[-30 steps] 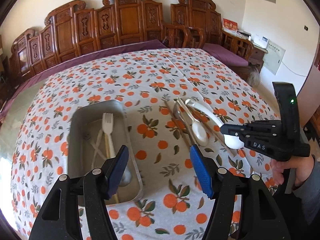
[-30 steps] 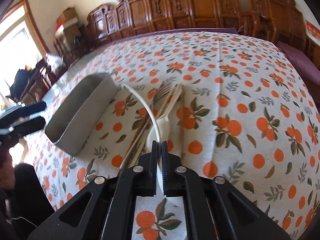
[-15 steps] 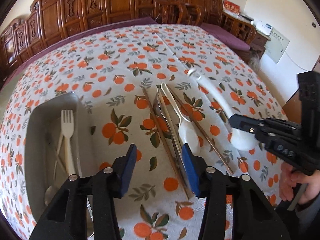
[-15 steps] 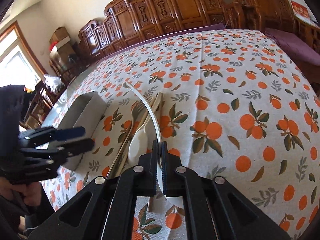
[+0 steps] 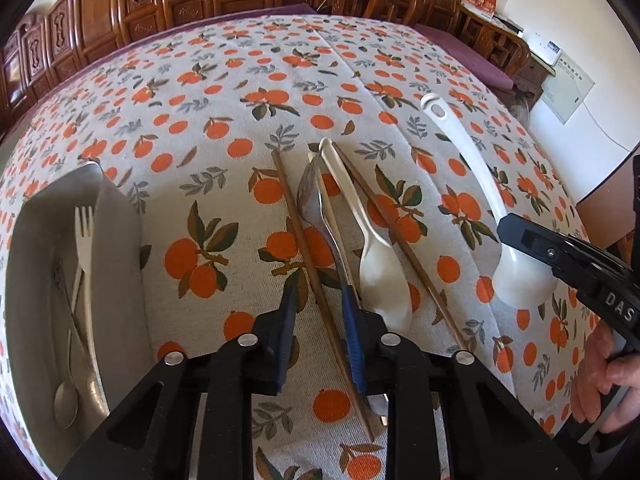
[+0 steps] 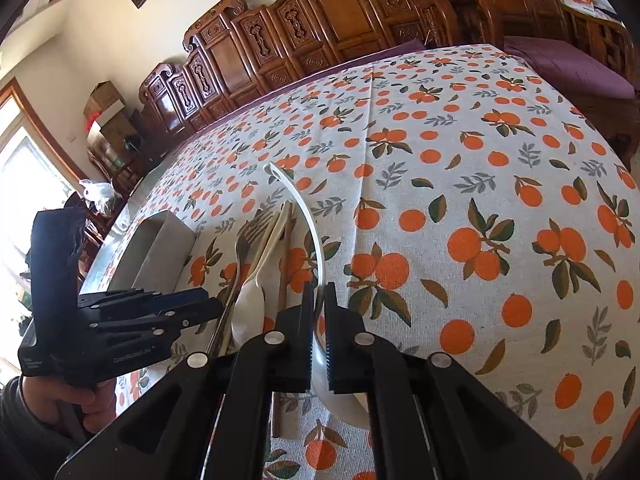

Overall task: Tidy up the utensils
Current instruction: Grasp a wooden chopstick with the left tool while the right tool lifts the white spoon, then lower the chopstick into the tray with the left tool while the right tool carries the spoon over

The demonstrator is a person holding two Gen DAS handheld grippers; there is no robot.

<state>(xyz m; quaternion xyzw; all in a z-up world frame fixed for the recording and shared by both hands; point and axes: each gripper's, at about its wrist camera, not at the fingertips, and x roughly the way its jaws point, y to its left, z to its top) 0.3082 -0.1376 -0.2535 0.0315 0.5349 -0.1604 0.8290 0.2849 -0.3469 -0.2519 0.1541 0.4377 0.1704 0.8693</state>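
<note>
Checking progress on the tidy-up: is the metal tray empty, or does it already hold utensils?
Not empty. The metal tray already holds a white fork and a metal spoon lying inside; thin metal pieces beside them are too unclear to name.

Left claw (image 5: 318,312) has just been closing — right claw (image 6: 319,312) clamped.

Bright daylight; strong fisheye edge distortion

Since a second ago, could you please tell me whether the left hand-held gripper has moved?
Yes. The left hand-held gripper went rightward from over the metal tray, closing around a chopstick.
</note>
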